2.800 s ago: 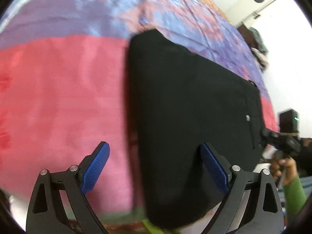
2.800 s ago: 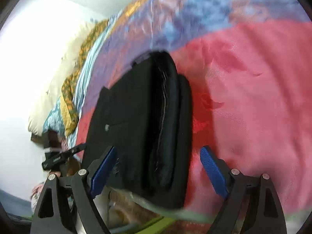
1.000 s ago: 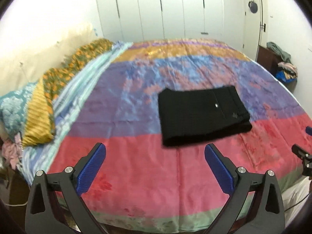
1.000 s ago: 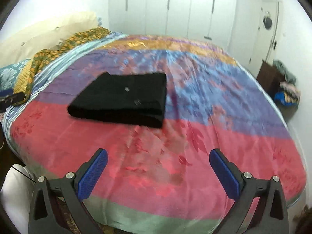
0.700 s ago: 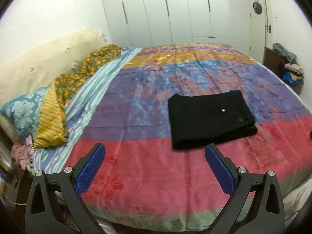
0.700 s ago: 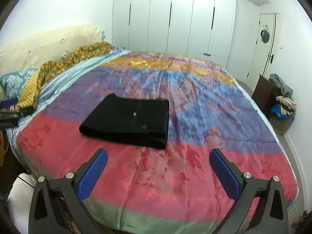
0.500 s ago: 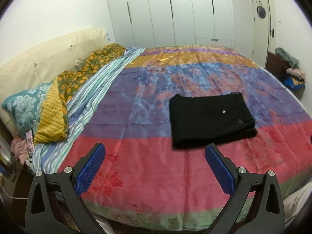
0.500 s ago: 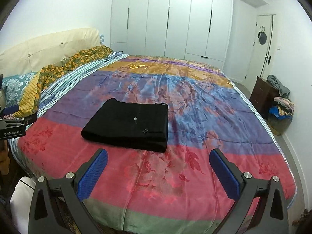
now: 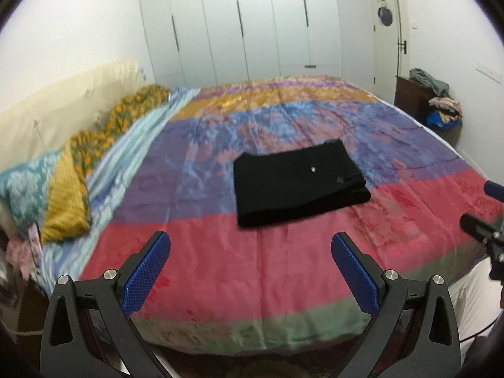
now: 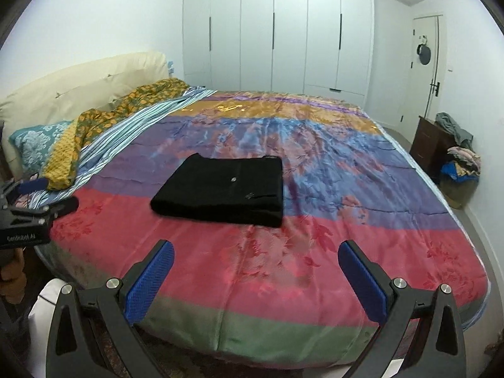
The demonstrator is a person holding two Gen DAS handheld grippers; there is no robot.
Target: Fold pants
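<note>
Bedspread (image 9: 283,267) carries neatly folded black pants (image 9: 299,181).
Both tools, left tool (image 9: 250,261) and right tool (image 10: 256,271), have drawn well back, spread and empty; folding looks finished.

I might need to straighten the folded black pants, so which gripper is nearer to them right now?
Neither, clearly. The left gripper and right gripper both hang back over the foot of the bed, jaws open, well short of the folded pants; the views show similar gaps.
</note>
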